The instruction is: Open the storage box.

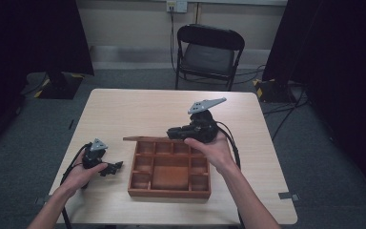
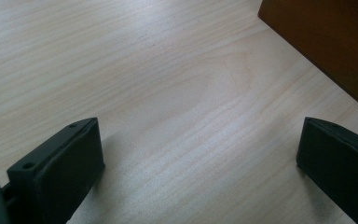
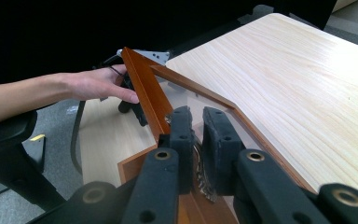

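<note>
A wooden compartment box [image 1: 169, 168] sits near the table's front middle. Its glass-paned lid [image 1: 145, 139] is raised off the back-left of the box. My right gripper [image 1: 176, 131] is shut on the lid's wooden frame [image 3: 142, 88]; its black jaws [image 3: 196, 116] pinch the frame edge, with a small metal clasp [image 3: 200, 163] between them. My left gripper [image 1: 114, 168] lies low on the table left of the box, held by a hand. Its jaws stand wide open [image 2: 200, 144] over bare wood, and the box's side wall [image 2: 326, 42] is just ahead to the right.
The light wooden table [image 1: 138, 109] has free room behind and to both sides of the box. A black folding chair [image 1: 209, 50] stands beyond the far edge. Black cables trail from both grippers toward the front edge.
</note>
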The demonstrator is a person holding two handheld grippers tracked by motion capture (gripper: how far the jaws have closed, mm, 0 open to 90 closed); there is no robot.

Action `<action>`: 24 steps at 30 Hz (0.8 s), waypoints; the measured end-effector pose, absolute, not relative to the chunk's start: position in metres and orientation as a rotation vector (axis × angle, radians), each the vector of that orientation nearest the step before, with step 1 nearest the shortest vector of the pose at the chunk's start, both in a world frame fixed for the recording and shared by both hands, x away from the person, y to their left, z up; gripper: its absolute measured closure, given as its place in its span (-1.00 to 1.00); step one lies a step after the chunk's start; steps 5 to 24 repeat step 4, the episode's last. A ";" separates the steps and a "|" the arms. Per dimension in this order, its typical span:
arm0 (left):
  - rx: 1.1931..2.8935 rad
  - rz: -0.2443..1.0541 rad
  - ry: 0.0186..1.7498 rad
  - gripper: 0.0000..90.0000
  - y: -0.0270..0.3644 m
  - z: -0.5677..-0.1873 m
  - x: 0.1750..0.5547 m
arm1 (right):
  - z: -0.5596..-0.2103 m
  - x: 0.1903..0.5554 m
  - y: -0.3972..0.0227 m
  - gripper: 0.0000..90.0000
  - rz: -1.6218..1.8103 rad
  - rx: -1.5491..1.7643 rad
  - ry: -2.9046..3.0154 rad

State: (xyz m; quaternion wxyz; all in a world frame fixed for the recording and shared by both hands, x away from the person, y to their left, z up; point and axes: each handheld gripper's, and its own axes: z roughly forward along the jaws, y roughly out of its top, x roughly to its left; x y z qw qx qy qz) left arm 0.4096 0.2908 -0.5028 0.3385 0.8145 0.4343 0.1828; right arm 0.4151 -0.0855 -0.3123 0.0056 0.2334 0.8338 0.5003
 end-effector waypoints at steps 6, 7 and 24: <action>2.122 0.476 1.131 -1.00 0.291 -0.503 0.410 | -0.312 0.415 -0.086 0.83 1.566 0.733 2.611; 2.122 0.476 1.131 -1.00 0.291 -0.503 0.410 | -0.312 0.415 -0.086 0.83 1.566 0.733 2.611; 2.122 0.476 1.131 -1.00 0.291 -0.503 0.410 | -0.312 0.415 -0.086 0.83 1.566 0.733 2.611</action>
